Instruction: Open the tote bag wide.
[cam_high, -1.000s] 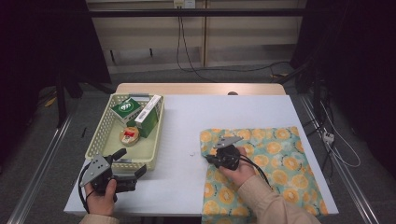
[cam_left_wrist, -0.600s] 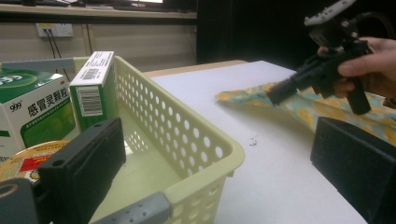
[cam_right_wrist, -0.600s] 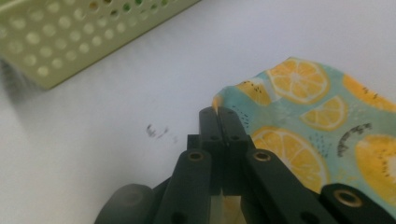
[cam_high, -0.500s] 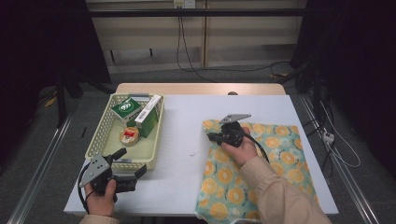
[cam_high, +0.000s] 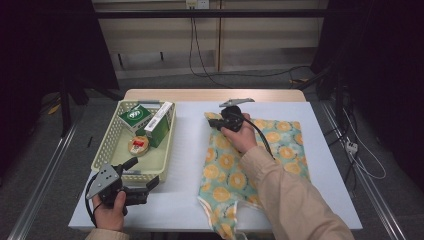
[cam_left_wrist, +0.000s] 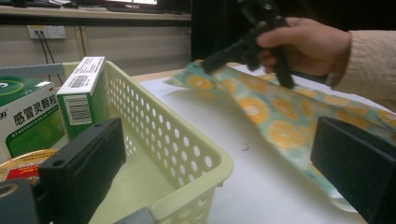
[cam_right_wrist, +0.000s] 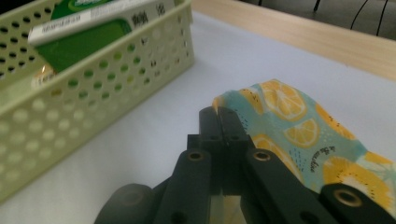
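A cloth printed with lemon slices (cam_high: 260, 150) lies on the right half of the white table and hangs over its front edge. My right gripper (cam_high: 211, 118) is shut on the cloth's far left corner (cam_right_wrist: 289, 112) and holds it a little above the table, jaws pointing left toward the basket. From the left gripper view the lifted cloth (cam_left_wrist: 261, 107) slopes down from the right gripper (cam_left_wrist: 210, 63). My left gripper (cam_high: 141, 174) rests at the table's front left, open, with nothing between its jaws (cam_left_wrist: 219, 149).
A pale green perforated basket (cam_high: 107, 145) stands at the left, holding two green boxes (cam_high: 136, 118) (cam_high: 159, 124) and a round tin (cam_high: 138, 145). Its wall (cam_right_wrist: 93, 93) is close to the left of the held corner. Bare white table lies between basket and cloth.
My right gripper has moved toward the far side of the table and risen, pulling the cloth's corner with it so the cloth is stretched out longer. The left gripper has kept still.
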